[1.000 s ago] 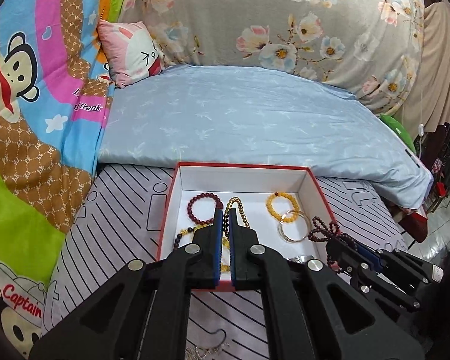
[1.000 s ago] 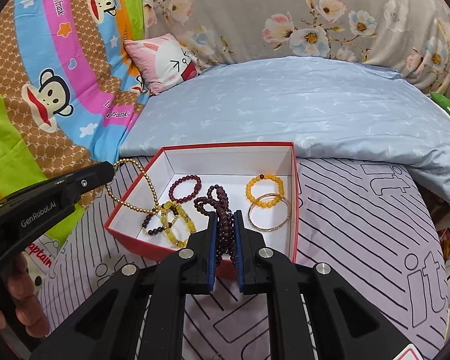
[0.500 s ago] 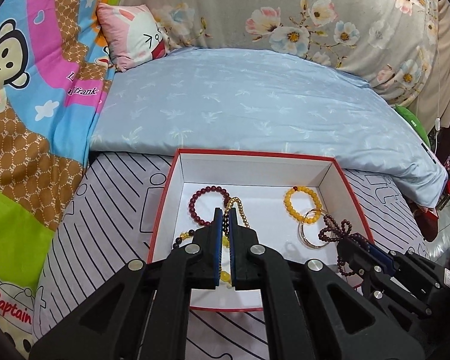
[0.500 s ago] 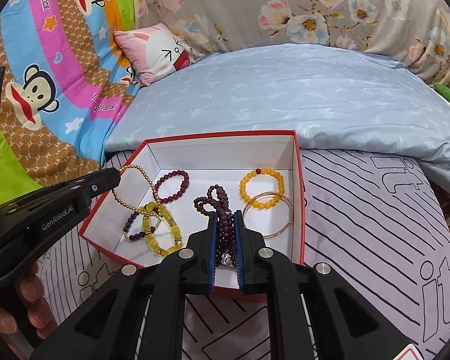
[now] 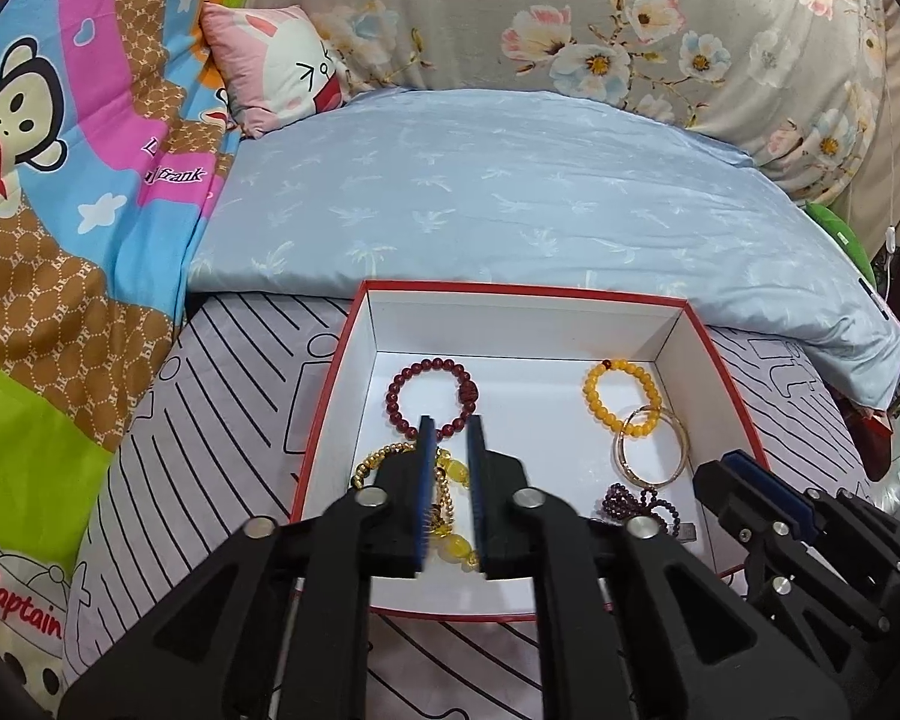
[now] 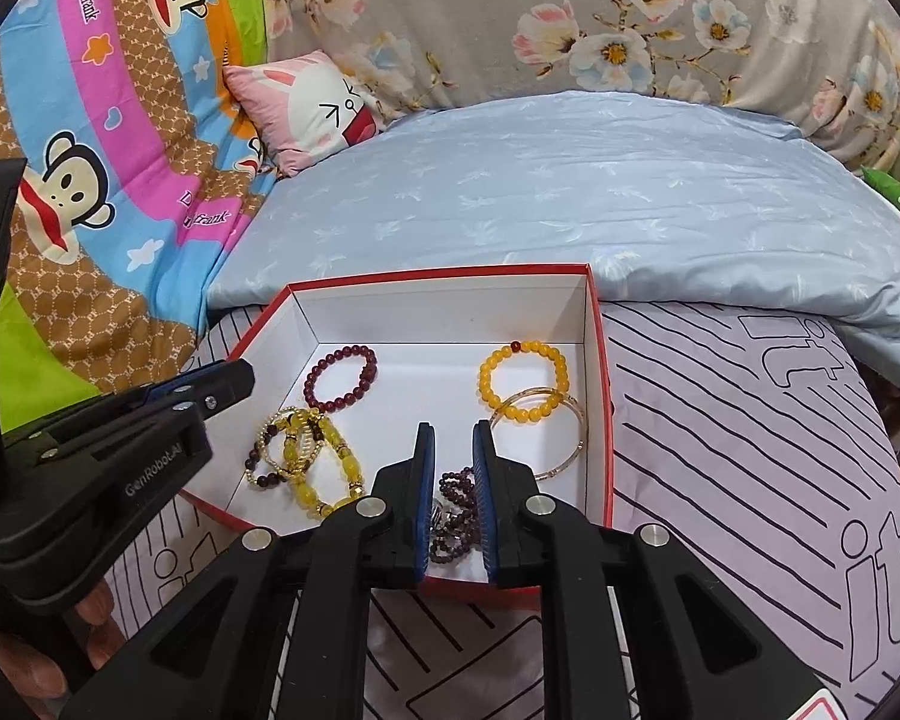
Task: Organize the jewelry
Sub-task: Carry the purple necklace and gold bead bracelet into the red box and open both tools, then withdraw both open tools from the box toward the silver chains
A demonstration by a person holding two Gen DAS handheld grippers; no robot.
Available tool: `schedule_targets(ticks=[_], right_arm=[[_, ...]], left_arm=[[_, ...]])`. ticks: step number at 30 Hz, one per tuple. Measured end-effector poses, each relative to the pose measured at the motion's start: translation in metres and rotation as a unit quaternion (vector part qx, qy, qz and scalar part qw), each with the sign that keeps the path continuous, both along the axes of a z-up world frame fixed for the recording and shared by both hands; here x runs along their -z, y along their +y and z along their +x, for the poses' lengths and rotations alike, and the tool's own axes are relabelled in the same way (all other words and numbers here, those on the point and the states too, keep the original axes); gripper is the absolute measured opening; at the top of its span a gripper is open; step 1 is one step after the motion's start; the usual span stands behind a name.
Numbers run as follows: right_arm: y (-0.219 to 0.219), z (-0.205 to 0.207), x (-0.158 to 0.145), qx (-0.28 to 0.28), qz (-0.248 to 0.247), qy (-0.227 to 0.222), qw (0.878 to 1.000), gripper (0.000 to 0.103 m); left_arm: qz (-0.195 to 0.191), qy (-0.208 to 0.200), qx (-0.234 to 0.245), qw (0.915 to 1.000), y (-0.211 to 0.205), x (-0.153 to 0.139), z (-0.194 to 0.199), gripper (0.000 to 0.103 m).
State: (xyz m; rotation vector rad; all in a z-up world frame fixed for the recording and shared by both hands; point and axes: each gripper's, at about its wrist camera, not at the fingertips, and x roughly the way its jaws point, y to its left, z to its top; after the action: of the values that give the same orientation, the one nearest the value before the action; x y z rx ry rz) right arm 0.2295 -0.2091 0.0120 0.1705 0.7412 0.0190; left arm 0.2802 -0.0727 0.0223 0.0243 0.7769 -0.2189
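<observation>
A: Where do our tongs stand, and where is the jewelry?

B: All the pieces in view lie in the red box (image 5: 727,372) on the striped sheet (image 6: 750,450). The left gripper (image 5: 448,426) has just been opening; its jaws stand slightly apart over the near left of the box, the gold bead chain (image 5: 384,459) and the big yellow beads (image 5: 453,543) lie on the floor below the gap, and nothing is pinched. The right gripper (image 6: 453,432) has also just been opening; its jaws are slightly apart, the dark purple strand (image 6: 456,489) lies heaped on the box floor between them, and the pads do not press on it.

A: How will these pieces handle?

B: We judge the strung beads light and limp; they sag and tangle when lifted, and round beads can roll out of flat pads. Take a strand across the cord between two beads, not on a bead's crown. The thin gold bangle (image 6: 561,459) looks stiff and smooth; we judge it slippery, so grip it across the rim. It overlaps the yellow bead bracelet (image 6: 525,381); lifting one may drag the other. The dark red bracelet (image 5: 432,399) lies apart from the others and is the easiest to take.
</observation>
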Motion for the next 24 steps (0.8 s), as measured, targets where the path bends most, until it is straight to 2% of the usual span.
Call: schedule_targets(ticks=[2, 4, 16, 24], right_arm=[[0.001, -0.002, -0.002, -0.001, -0.001, -0.002, 1.0, 0.017], [0.002, -0.005, -0.003, -0.001, 0.002, -0.003, 1.0, 0.021], [0.012, -0.032, -0.019, -0.007, 0.005, -0.016, 1.0, 0.027], [0.015, -0.064, -0.025, -0.005, 0.006, -0.018, 1.0, 0.027]], left_arm=[[0.002, -0.002, -0.003, 1.0, 0.0, 0.0, -0.002, 0.026], [0.003, -0.002, -0.003, 1.0, -0.001, 0.0, -0.004, 0.029], [0.005, -0.009, 0.006, 0.9999, -0.005, -0.009, -0.032, 0.033], [0.002, -0.012, 0.005, 0.9999, 0.002, -0.017, -0.057, 0.034]])
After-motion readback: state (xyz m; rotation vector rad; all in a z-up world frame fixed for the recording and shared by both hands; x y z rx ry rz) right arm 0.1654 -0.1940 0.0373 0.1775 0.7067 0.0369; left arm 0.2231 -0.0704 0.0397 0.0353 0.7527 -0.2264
